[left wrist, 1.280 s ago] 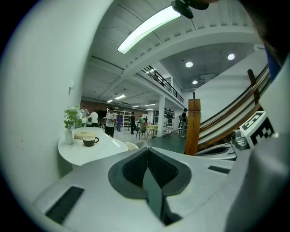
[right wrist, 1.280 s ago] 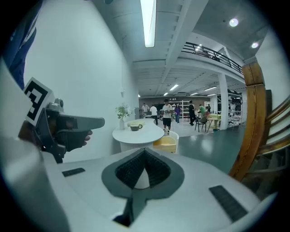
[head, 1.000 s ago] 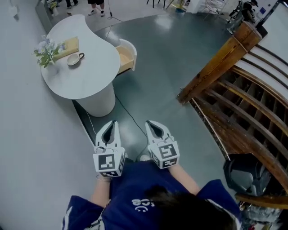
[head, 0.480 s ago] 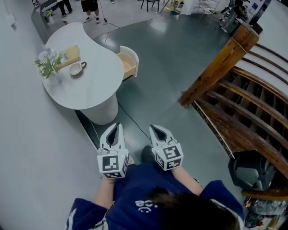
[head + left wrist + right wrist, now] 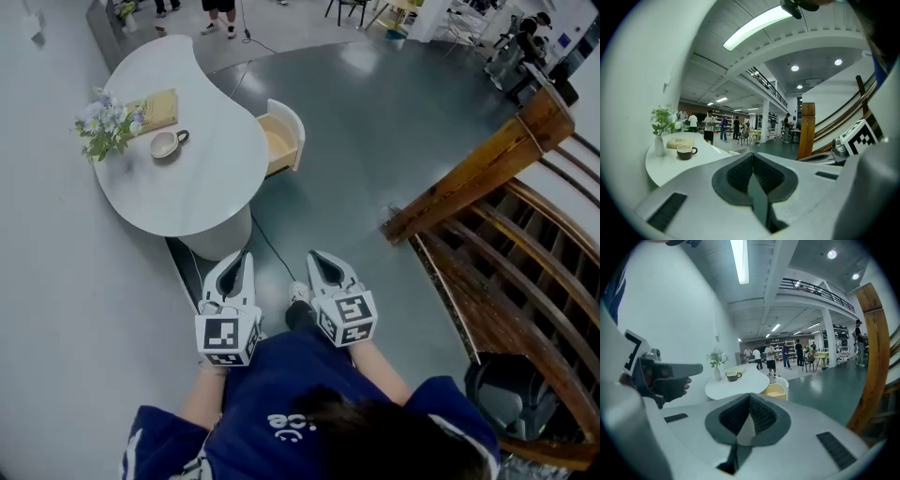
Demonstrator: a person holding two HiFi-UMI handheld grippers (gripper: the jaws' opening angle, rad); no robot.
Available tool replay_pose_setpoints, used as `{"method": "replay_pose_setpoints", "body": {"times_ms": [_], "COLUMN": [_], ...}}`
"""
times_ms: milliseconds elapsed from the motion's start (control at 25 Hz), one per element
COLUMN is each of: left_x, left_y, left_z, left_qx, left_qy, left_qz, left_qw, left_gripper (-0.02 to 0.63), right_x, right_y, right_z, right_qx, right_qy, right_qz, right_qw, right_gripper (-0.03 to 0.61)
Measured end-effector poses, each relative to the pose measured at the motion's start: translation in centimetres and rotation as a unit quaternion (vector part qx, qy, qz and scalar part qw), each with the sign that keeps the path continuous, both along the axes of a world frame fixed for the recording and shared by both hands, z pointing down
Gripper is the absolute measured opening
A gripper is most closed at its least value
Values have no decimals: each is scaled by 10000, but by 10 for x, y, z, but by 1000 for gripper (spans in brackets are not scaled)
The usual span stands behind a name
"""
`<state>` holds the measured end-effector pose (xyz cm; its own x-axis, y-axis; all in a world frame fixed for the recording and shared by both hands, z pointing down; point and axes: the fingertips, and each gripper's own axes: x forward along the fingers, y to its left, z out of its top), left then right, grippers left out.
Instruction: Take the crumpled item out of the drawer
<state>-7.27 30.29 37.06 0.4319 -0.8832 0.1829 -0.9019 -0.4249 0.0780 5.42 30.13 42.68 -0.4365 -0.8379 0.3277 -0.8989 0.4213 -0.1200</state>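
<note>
Presently, far left: white kidney-shaped table point(image 5: 202, 178) on a round pedestal. On its top, a small vase of pale flowers point(image 5: 105, 120), a flat tan pad point(image 5: 157, 109) and a beige cup point(image 5: 166, 144) with a handle.

At the table's right edge: rounded white drawer point(image 5: 281, 141), pulled open, its pale wood inside showing. The crumpled item cannot be made out in it from any view.

Floor: a thin dark cable point(image 5: 272, 248) runs from the table towards the person.

Left gripper point(image 5: 241, 258): jaws closed together, nothing between them, held near the body, well apart from the drawer.

Right gripper point(image 5: 315, 257): jaws closed together, nothing held, beside the left one.

Far right: brown wooden stair banister point(image 5: 478, 173).
</note>
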Motion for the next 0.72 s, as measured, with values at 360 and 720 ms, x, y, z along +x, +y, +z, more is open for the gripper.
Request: {"method": "replay_pose_setpoints", "body": {"times_ms": [360,720], "left_x": [35,72], "left_y": [-70,-120], "left_z": [10,22], "left_qx": [-198,-393], "left_qy": [-136,-44], "left_qz": [-299,-627], "left_qw": [9993,9972], "left_gripper": [5,5], "right_x": [26,47], "right_y": [-84,-139], "right_z": [5,5], "right_qx": [-67,-134], "right_qy": [-84,-199], "right_qz": [-304,-952], "right_qw": [9995,9952], "right_gripper": [6,6]}}
